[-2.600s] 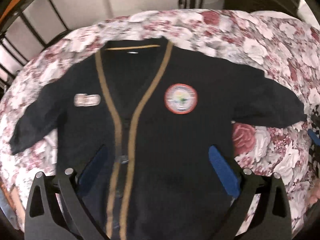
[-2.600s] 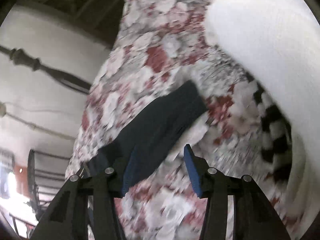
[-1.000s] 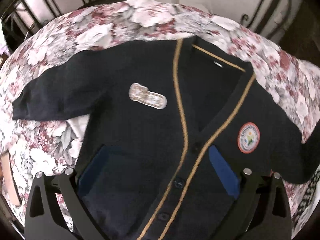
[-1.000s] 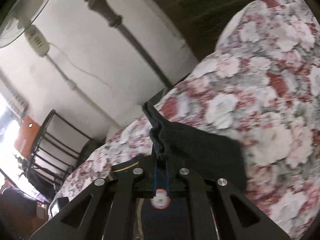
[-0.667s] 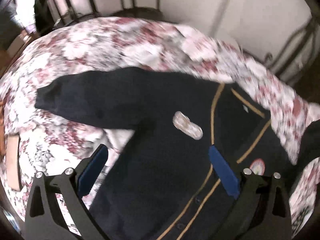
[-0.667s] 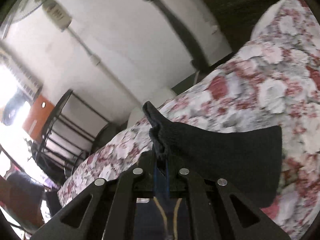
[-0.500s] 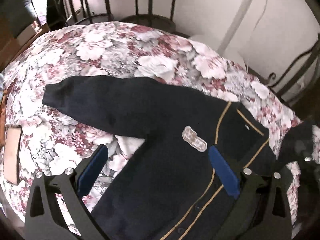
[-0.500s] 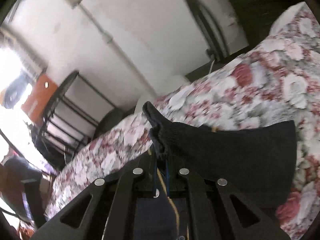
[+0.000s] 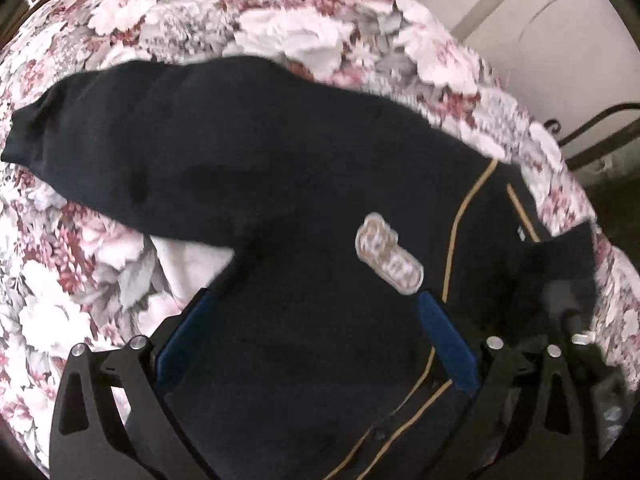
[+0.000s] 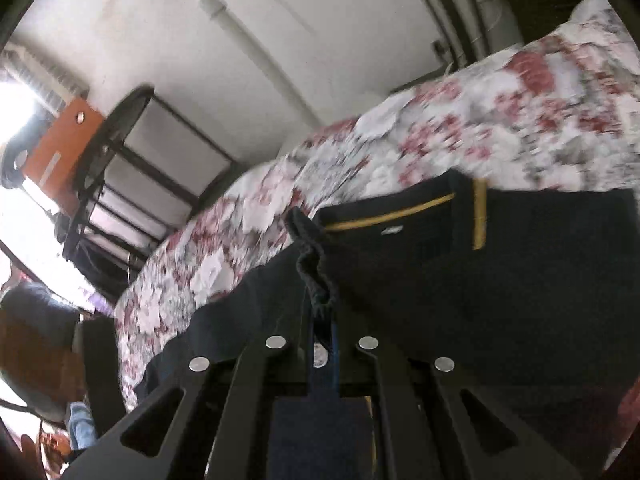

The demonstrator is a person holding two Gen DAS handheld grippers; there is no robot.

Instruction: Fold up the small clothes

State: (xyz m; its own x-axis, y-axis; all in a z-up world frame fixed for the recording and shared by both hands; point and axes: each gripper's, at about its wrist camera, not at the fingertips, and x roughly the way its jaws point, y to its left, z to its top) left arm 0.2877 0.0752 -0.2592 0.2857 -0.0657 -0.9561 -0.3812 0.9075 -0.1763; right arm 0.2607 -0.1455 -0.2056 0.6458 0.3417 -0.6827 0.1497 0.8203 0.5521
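Cardigan [image 9: 304, 208] on floral bedspread [image 9: 280, 32] — right gripper [image 10: 323, 316] pinching its sleeve cuff [image 10: 314, 268], left gripper [image 9: 316, 336] wide, empty.

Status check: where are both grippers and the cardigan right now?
Right gripper shut on sleeve cuff, over the cardigan front. Left gripper open, empty, above cardigan body. Other sleeve spread flat. Nothing in the way.

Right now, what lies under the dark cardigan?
Under the cardigan lies the floral bedcover, with a white patch showing below the outstretched sleeve. Anything beneath the cardigan's body is covered.
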